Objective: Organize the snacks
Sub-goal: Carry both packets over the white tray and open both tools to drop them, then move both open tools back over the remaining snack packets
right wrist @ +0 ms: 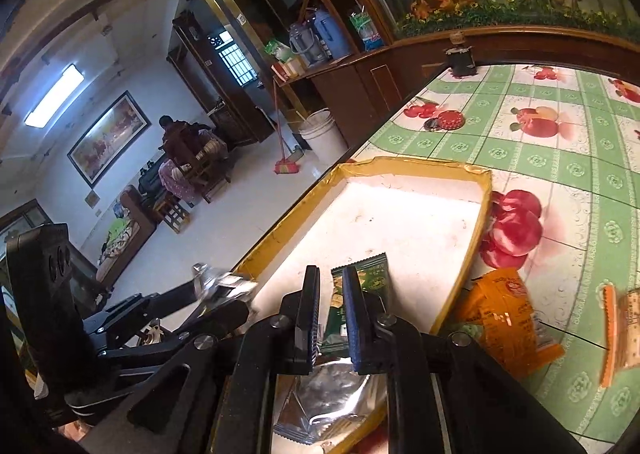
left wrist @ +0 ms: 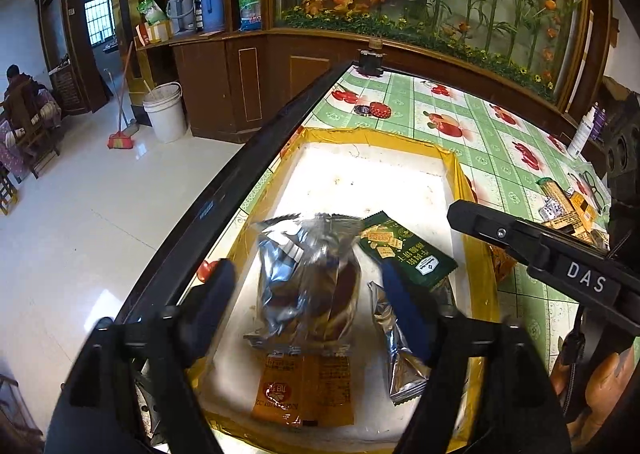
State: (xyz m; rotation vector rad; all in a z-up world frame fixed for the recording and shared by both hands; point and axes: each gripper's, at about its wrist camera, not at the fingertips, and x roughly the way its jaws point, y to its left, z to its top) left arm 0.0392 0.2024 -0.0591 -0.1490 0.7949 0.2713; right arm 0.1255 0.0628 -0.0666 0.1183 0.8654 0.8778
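Left wrist view: the left gripper [left wrist: 308, 302] stands wide open over the tray [left wrist: 452, 158], its pads on either side of a clear bag [left wrist: 308, 274] of dark snacks without pressing it. The bag lies in the near half of the tray, overlapping an orange sachet [left wrist: 304, 390] nearer the camera. To its right lie a green cracker pack [left wrist: 404, 246] and a silver foil pack [left wrist: 396, 354]. The clear bag looks light, crinkly and slippery; its contents probably crush easily, so the crimped top seam seems the safest hold.

Right wrist view: the right gripper [right wrist: 332, 318] shows only a narrow gap, with the green pack [right wrist: 376, 274] lying beyond the jaws; I cannot tell whether the pads pinch it. Foil [right wrist: 332, 394] lies beneath. Outside the tray, to the right on the tablecloth [right wrist: 560, 166], wait an orange packet [right wrist: 504, 318] and a cracker stack [right wrist: 628, 334], both light; the stack looks brittle, better held across its flat sides.
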